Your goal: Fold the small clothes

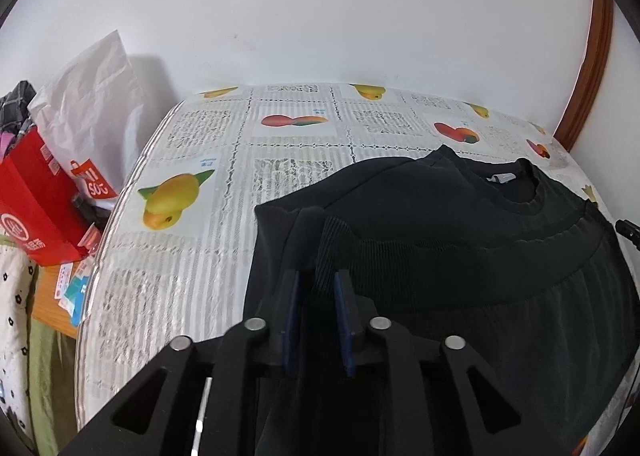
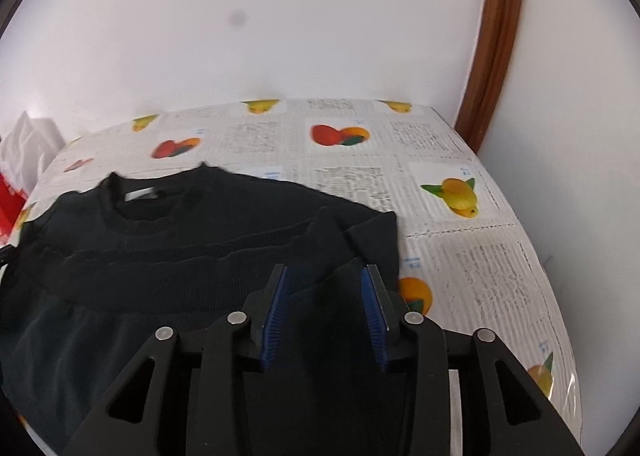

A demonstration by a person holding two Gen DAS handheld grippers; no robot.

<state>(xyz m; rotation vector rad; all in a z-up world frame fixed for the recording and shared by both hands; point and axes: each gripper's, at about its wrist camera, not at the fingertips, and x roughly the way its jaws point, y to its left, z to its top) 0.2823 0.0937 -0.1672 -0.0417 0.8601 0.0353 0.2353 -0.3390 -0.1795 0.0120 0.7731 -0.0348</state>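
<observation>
**Black sweater folded on the fruit-print surface, both tools parted over it**

My left tool (image 1: 316, 280) points down at the left side of the black sweater (image 1: 440, 224). Its blue pads (image 1: 343, 320) stand a narrow way apart, and a ribbed fold of the cloth rises between them; I cannot tell whether the pads press on it. My right tool (image 2: 325, 274) stands wider apart over the right side of the same sweater (image 2: 200, 248), with dark cloth below the gap and neither pad (image 2: 372, 316) touching it.

The sweater lies flat on the surface (image 1: 192, 256), which wears a cloth printed with mangoes and text blocks. Its neckline, with a white label (image 1: 501, 178), sits at about 1 o'clock from my left tool and at about 11 o'clock from my right one. The ribbed hem band is folded up across the body, just below the collar.

At 9 o'clock in the left view, beyond the surface's edge, a red paper bag (image 1: 36, 200) stands with a white bag (image 1: 92, 104) behind it. A brown wooden frame (image 2: 492, 56) runs up the white wall at 1 o'clock in the right view.
</observation>
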